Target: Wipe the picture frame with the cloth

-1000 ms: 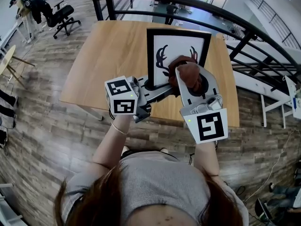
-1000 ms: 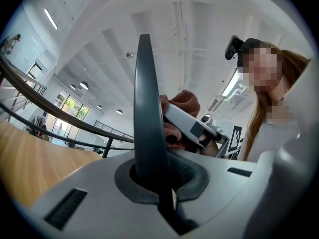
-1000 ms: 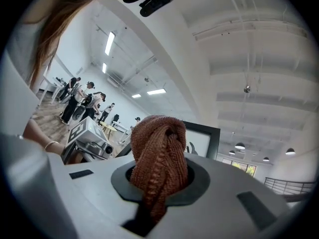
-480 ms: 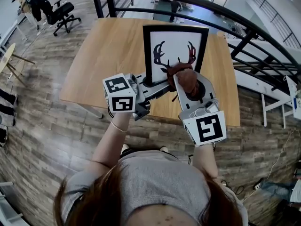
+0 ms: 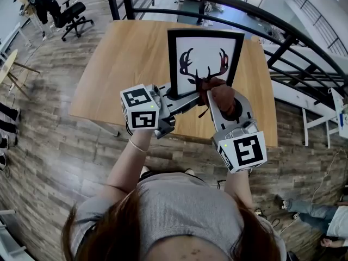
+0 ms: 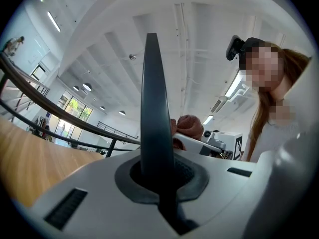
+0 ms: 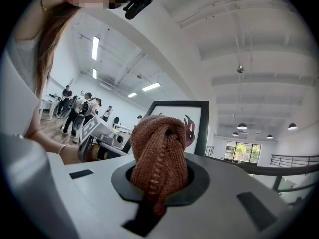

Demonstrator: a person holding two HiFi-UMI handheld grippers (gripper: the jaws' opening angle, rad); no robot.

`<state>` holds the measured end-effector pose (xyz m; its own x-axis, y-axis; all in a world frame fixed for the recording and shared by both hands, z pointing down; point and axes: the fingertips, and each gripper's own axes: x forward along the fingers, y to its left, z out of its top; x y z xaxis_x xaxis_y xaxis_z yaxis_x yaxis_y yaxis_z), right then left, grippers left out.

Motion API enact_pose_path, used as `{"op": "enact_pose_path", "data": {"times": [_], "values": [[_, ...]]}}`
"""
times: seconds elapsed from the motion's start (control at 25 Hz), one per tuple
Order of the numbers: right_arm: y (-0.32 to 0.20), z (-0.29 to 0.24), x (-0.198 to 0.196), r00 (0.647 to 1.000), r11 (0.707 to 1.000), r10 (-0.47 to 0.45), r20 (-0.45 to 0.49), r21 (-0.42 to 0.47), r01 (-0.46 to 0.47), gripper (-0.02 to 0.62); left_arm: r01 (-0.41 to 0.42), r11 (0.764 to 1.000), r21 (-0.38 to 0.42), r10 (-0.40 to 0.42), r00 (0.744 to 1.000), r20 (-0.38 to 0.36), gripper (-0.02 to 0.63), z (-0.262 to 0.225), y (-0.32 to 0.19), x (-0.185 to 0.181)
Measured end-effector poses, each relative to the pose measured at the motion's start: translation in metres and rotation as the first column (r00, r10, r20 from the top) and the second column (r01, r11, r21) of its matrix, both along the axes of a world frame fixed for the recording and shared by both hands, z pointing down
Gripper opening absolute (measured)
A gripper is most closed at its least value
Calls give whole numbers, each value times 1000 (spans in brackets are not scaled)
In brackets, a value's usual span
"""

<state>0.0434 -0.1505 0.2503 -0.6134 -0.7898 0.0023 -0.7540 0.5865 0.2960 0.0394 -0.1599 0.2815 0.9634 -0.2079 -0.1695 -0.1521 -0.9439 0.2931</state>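
**Item 1 – picture frame** (image 5: pixel 205 56). Rectangular, with a narrow black border. The picture is white and bears a dark antler silhouette with a reddish-brown patch at its base. It is held upright over the near half of the wooden surface (image 5: pixel 130 64), front face toward the person. The lower border is hidden behind both tools, so whether it rests on the wood cannot be told. In the left gripper view it shows edge-on as a thin dark blade.

**Item 2 – cloth** (image 5: pixel 220 94). Rust-brown ribbed knit, bunched into a rounded wad. It sits at the lower middle of the picture, over the foot of the antlers. Contact with the glass is not certain.

**Item 3 – left gripper** (image 5: pixel 174 95). Its fingers (image 6: pixel 94 183) are clamped on the frame's lower left edge.

**Item 4 – right gripper** (image 5: pixel 222 103). Its fingers (image 7: pixel 234 188) are closed on the cloth, and the wad bulges out ahead of them.

**Surroundings.** A black railing (image 5: pixel 261 15) runs behind the surface. An office chair (image 5: pixel 70 18) stands at upper left on the plank floor (image 5: pixel 49 145).
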Motion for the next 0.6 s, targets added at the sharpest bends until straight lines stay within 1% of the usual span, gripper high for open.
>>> {"op": "enact_pose_path", "data": {"times": [0.12, 0.24, 0.36, 0.52, 0.6], "values": [[3, 9, 7, 1000, 1000, 21, -11, -23, -22, 46, 2, 1000, -5, -2, 1000, -16, 21, -1, 0, 0], [6, 16, 10, 1000, 999, 21, -4, -38, -21, 46, 10, 1000, -10, -10, 999, -33, 20, -3, 0, 0], [11, 22, 8, 1000, 999, 12, -20, -50, -13, 46, 25, 1000, 2, -25, 999, -23, 20, -5, 0, -1], [18, 31, 6, 1000, 996, -9, -4, -90, 9, 46, 41, 999, 26, -41, 999, 4, 20, -6, 0, -2], [23, 42, 5, 999, 993, -22, -31, -120, 18, 46, 39, 999, 15, -38, 999, -24, 20, -8, 1, -1]]}}
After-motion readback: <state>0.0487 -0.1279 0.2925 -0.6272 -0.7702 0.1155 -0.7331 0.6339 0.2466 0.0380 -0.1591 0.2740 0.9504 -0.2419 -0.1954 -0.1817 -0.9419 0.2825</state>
